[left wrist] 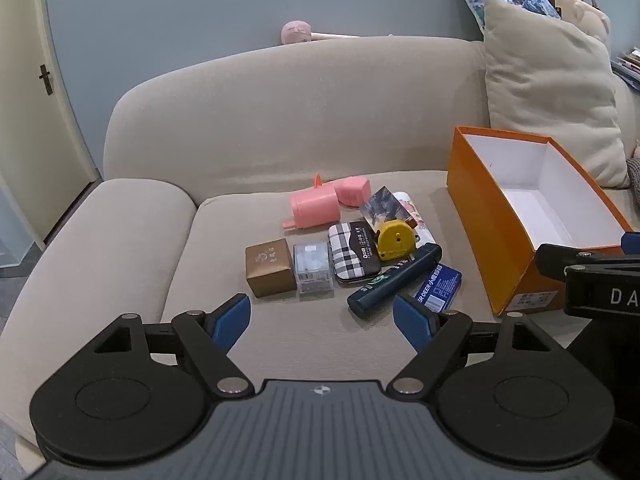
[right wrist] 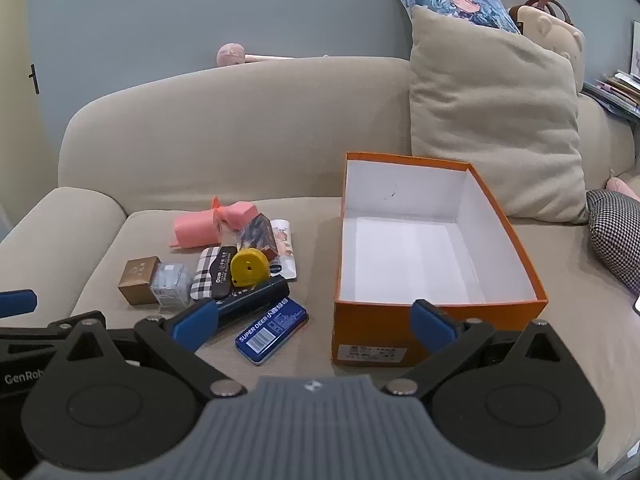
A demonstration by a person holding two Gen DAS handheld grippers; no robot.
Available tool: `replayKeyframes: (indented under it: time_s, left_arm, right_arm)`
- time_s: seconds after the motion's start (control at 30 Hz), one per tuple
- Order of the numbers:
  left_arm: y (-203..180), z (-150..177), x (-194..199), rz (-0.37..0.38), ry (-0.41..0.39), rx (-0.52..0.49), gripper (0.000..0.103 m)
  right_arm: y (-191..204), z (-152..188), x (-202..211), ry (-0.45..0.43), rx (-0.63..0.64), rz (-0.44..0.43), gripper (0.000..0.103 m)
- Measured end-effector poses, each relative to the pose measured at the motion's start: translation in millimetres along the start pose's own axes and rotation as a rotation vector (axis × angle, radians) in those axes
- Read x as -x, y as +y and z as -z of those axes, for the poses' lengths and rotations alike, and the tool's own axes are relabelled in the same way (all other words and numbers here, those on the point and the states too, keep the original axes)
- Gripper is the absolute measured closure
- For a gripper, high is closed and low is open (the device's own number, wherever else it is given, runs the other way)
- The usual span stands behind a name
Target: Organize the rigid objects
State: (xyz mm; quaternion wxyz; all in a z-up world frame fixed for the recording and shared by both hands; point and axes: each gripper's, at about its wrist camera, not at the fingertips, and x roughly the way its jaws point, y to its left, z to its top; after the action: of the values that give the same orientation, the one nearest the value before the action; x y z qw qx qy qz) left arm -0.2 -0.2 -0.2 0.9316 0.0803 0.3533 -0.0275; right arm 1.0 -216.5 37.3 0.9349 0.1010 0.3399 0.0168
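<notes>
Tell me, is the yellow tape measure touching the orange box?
Apart. In the right wrist view, bare sofa cushion shows between the yellow tape measure and the orange box; the left wrist view shows the same gap.

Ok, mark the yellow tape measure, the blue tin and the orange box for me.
yellow tape measure (left wrist: 395, 239), left wrist view, on its round yellow side face.
blue tin (right wrist: 272, 330), right wrist view, on the middle of its printed lid.
orange box (right wrist: 400, 334), right wrist view, on its near orange outer wall.

Orange box (right wrist: 436, 320) white inside, yellow tape measure (left wrist: 394, 239), plaid-patterned case (left wrist: 345, 251), pink containers (left wrist: 316, 209), blue tin (right wrist: 272, 330), possibly dark-green tube (left wrist: 394, 279), beige sofa (left wrist: 280, 120).
</notes>
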Motion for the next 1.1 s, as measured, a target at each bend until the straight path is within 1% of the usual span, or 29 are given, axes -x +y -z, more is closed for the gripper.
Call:
replayKeyframes:
  time_s: [0.07,0.13,0.2,0.27,0.3,0.43,0.6,0.67,0.8,0.97,1.1]
  left_arm:
    - [0,0,0,0.003,-0.006,0.001,0.009]
    - [1,0,1,0.019,-0.011,0.001,0.014]
    - [6,0,5,0.026,-0.013,0.002,0.016]
    - [8,0,6,0.027,-0.005,0.005,0.018]
    - [1,1,7,0.015,-0.001,0.014,0.019]
    - [1,0,7,0.017,0.005,0.024,0.019]
    - [4,1,10,0.024,-0.006,0.039,0.019]
    - [5,1,10,0.031,-0.003,0.042,0.022]
    - [4,2,9,0.024,0.002,0.048,0.026]
    - [3,4,9,0.001,-0.006,0.037,0.026]
    - [2,5,8,-0.003,-0.004,0.026,0.026]
  right_arm:
    - [-1,0,0,0.004,-0.002,-0.001,0.001]
    - [-1,0,0,0.005,-0.003,0.000,0.001]
    - [-1,0,0,0.007,-0.004,-0.002,0.001]
    - [1,1,0,0.008,-0.001,-0.003,0.001]
    - [1,1,-1,0.005,-0.002,-0.007,0.001]
    - [9,2,-1,0.003,0.006,-0.008,0.001]
    - [3,4,2,-0.006,-0.009,-0.017,0.001]
    - [3,4,1,-0.005,-0.009,-0.016,0.001]
    - [3,6,1,-0.006,-0.009,-0.014,0.001]
    - [1,7,2,-0.007,-0.009,-0.017,0.001]
    - [2,9,2,-0.005,0.001,-0.019,0.001]
